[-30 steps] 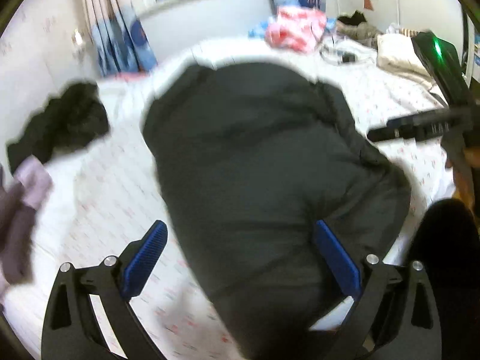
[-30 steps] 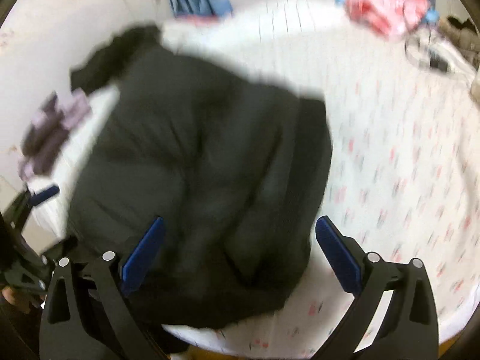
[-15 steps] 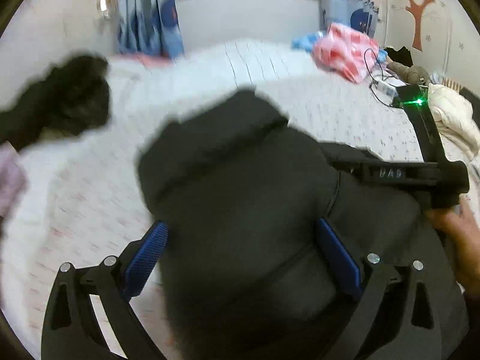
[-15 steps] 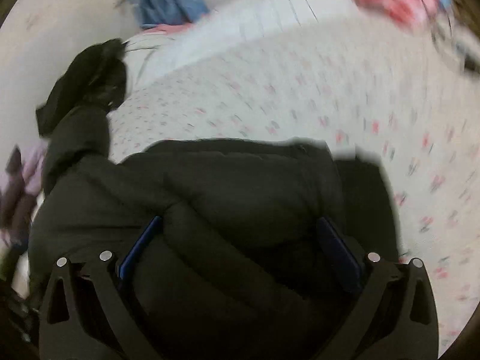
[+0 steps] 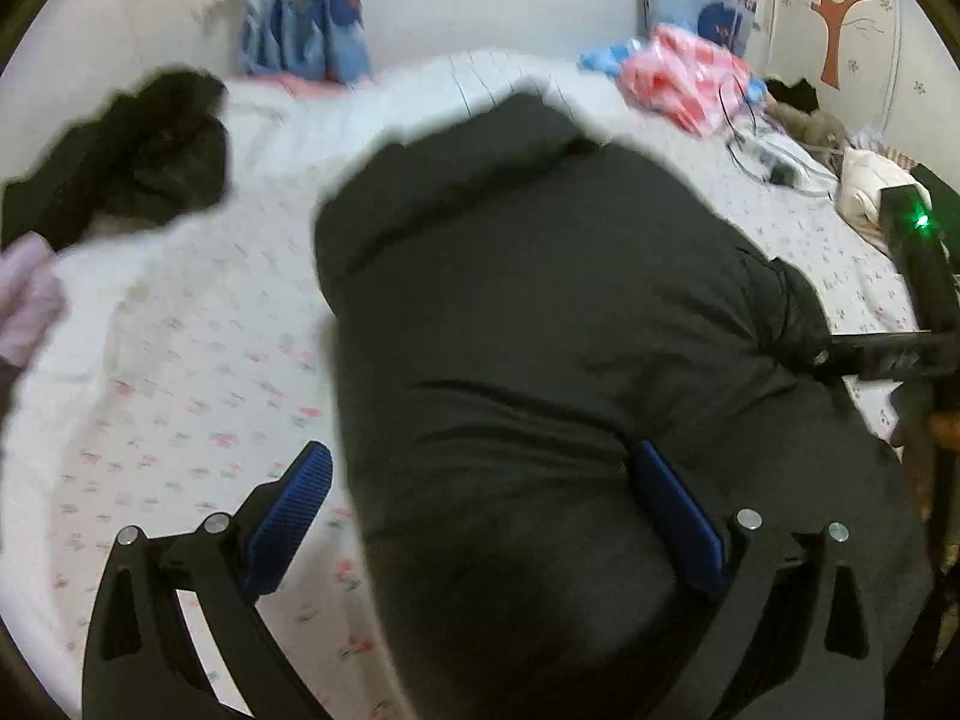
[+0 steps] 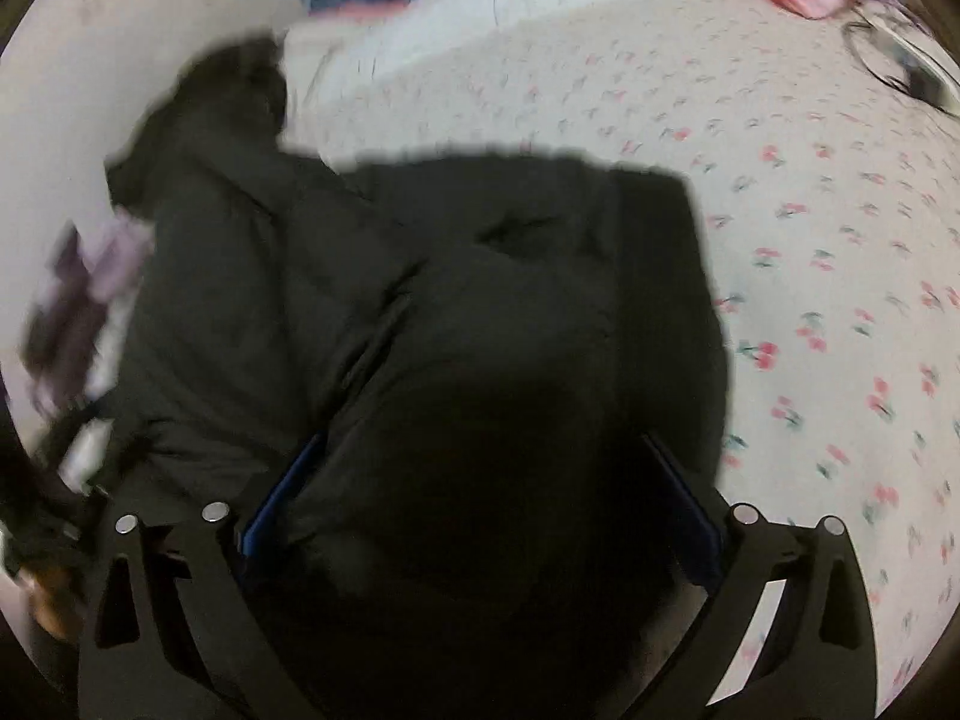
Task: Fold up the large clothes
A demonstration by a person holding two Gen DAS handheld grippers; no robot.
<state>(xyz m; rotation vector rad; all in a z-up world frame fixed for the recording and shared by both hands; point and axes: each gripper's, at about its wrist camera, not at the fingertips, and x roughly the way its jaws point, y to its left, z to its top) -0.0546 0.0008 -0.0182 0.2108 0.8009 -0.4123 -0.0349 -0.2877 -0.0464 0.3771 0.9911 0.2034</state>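
A large black padded jacket (image 5: pixel 540 360) lies bunched on the bed, on a white sheet with small flowers (image 5: pixel 180 396). My left gripper (image 5: pixel 486 516) is open and low over the jacket's near left edge. The puffy fabric bulges between its blue pads (image 5: pixel 294 510) without being pinched. My right gripper (image 6: pixel 480 498) is also open and sits close over the jacket (image 6: pixel 450 300), whose dark bulk fills the gap between its fingers. In the left wrist view the right gripper (image 5: pixel 870 357) shows as a black bar with a green light at the jacket's right edge.
A heap of black clothing (image 5: pixel 138 150) and a lilac garment (image 5: pixel 24 300) lie at the left by the wall. Pink-red clothes (image 5: pixel 684 78), cables (image 5: pixel 768 150) and a cream garment (image 5: pixel 864 192) sit at the far right. Blue curtains (image 5: pixel 300 12) hang behind.
Both grippers have stayed open while dropping closer to the jacket. In the left wrist view the right gripper has shifted from over the jacket out to its right edge.
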